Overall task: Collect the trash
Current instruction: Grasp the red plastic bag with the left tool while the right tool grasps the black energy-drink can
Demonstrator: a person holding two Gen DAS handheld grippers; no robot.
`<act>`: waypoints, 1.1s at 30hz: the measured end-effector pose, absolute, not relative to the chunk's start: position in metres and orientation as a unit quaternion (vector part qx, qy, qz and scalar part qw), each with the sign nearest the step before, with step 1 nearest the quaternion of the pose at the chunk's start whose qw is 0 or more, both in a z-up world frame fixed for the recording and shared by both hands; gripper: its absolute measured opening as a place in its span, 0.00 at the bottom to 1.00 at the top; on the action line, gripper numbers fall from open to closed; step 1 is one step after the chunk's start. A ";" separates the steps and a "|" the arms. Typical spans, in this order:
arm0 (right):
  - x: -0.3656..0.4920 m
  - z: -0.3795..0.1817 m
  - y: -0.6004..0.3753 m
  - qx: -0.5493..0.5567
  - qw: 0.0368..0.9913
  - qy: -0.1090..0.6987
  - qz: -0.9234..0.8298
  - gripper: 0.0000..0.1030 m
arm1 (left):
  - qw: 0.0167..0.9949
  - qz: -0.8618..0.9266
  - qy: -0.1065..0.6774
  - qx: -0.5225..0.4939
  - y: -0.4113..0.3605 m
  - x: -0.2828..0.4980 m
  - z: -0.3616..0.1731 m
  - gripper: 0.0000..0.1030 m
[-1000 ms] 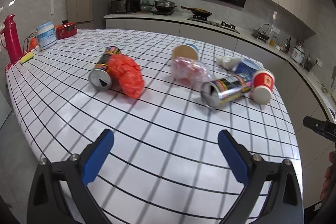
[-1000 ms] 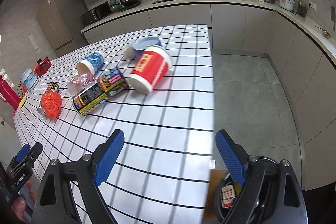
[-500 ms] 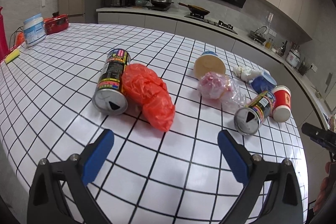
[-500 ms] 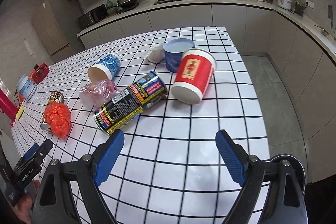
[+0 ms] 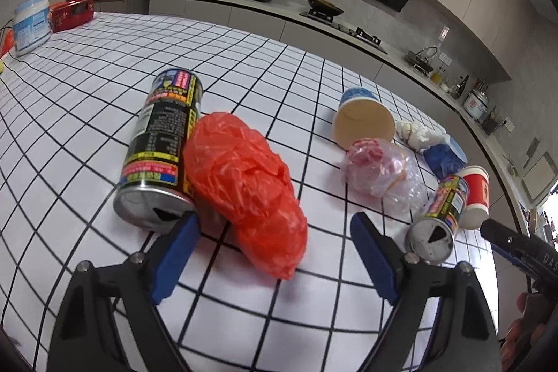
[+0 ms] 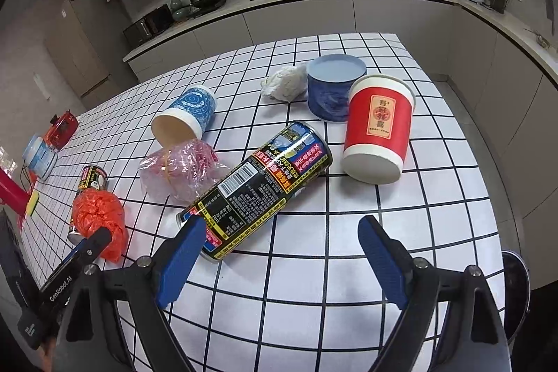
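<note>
Left wrist view: left tool (image 5: 273, 243) closing, empty, around the orange bag (image 5: 244, 183); right tool (image 6: 279, 250) wide, empty, probably targeting the can (image 6: 258, 187).

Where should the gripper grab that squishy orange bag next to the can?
Best across the orange bag's bulging middle, coming down from above at its free side, away from the can it leans on. It is soft and lumpy, so the closing left gripper jaws can probably pinch it there.
</note>
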State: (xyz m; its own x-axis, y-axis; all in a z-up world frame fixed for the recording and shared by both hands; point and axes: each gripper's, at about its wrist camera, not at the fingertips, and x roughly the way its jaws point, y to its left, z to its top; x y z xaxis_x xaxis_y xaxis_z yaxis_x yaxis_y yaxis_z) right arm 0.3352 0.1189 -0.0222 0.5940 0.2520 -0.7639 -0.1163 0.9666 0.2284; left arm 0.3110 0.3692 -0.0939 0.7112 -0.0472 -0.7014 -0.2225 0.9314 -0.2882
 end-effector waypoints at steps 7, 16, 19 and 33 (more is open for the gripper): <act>0.355 -0.031 0.127 0.107 0.884 0.446 0.090 0.88 | 0.902 0.037 0.389 -0.183 0.377 0.328 -0.101 0.75; 0.390 -0.055 0.141 0.155 0.861 0.480 0.069 0.88 | 0.900 0.005 0.414 -0.138 0.369 0.346 -0.103 0.43; 0.395 -0.058 0.150 0.137 0.861 0.485 0.069 0.88 | 0.902 0.001 0.415 -0.123 0.366 0.345 -0.102 0.41; 0.396 -0.051 0.159 0.043 0.859 0.499 0.110 0.67 | 0.905 0.005 0.416 -0.092 0.359 0.352 -0.101 0.46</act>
